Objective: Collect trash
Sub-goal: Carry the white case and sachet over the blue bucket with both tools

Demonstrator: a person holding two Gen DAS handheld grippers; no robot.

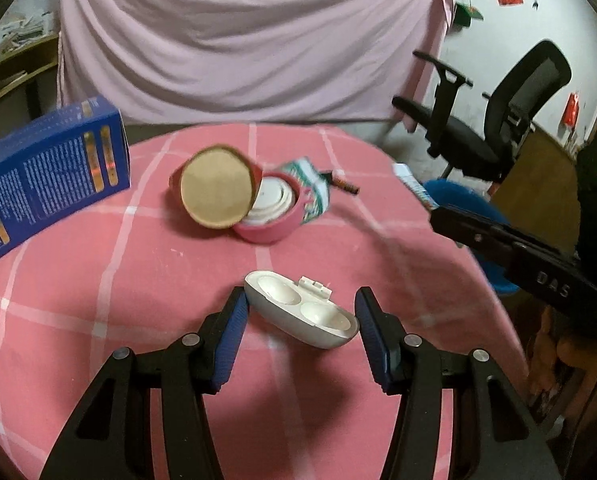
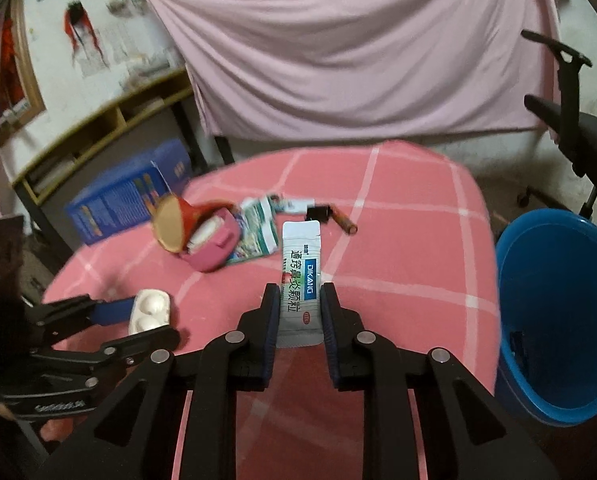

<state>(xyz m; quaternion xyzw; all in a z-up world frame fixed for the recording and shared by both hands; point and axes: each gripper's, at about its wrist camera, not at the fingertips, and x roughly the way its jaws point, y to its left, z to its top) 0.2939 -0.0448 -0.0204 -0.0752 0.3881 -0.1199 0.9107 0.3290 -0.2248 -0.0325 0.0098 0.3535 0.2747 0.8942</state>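
Landmark: the pink round container [image 1: 266,216] with its tan-lined lid [image 1: 216,186] tipped up against its left side, sitting mid-table on the pink checked cloth [image 1: 98,280]
Blue box [image 1: 50,176]: well left of the pink container, at the table's left edge, tilted
Left gripper [image 1: 300,314]: nearer the camera than the pink container, jaws spread wide; the left blue pad [image 1: 232,336] touches the end of the white case, the right pad stands just clear of it
White case [image 1: 300,312]: an open white plastic shell with two round hollows, lying on the cloth between the left gripper's fingers, in front of the pink container
Printed packet [image 1: 308,190]: crumpled green and white wrapper, touching the pink container's right side
Small dark tube [image 1: 342,184]: just right of the printed packet, lying flat
Right gripper [image 2: 300,312]: right of the pink container, jaws closed on the sachet's two long edges
Sachet [image 2: 300,280]: white strip marked DIKANG, gripped by its lower part, its top end pointing toward the dark tube; lifted or on the cloth, cannot tell
Blue bucket [image 2: 554,320]: far right of the pink container, beside the table, below its edge
Office chair [image 1: 498,120]: behind the bucket, against the wall
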